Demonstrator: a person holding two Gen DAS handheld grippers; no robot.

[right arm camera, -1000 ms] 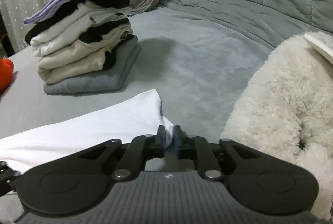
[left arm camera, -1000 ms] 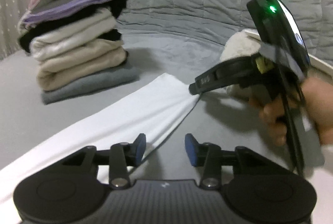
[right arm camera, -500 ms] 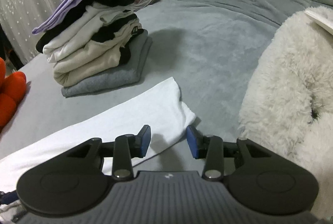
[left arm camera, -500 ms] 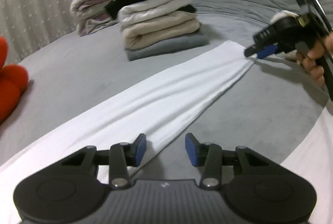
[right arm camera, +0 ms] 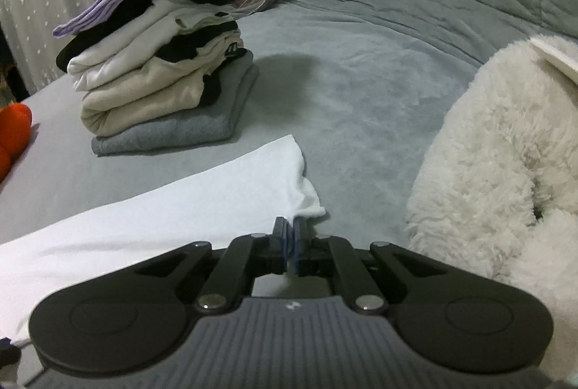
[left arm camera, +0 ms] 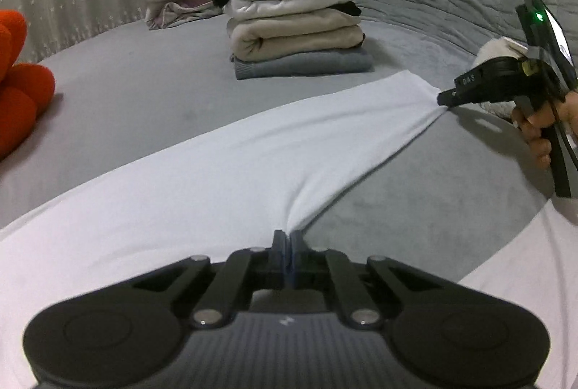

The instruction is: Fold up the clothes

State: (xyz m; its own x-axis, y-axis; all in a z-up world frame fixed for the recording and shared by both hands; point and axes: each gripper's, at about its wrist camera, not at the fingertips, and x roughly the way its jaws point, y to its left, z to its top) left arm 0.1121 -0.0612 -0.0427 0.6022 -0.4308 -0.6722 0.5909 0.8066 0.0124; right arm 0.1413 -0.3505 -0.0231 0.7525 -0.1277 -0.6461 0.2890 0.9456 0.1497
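White cloth (left arm camera: 253, 168) lay stretched flat across the grey bed (left arm camera: 415, 201) | left tool (left arm camera: 288, 244) and right tool (right arm camera: 289, 239) were each clamped shut on its near edge | thin pinches tbh, a hard tug could've popped a corner loose or knocked the folded stack (left arm camera: 296, 27) just behind
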